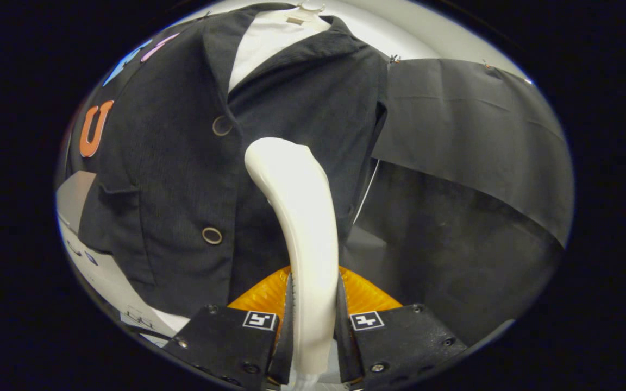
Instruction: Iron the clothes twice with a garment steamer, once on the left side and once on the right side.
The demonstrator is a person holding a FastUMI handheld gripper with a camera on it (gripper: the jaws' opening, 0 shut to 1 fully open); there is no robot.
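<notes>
– What's nearest?
– The gripper (313, 320), both fingers clamped on the white garment steamer (299, 228), an orange part behind.
– And left to right?
– Dark jacket (182, 163) on a hanger; the steamer's head lies against its right front panel; then black cloth (470, 136).

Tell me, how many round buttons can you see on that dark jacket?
2: an upper button below the lapel, and a lower button left of the white steamer the gripper clamps. It may hide others.
</notes>
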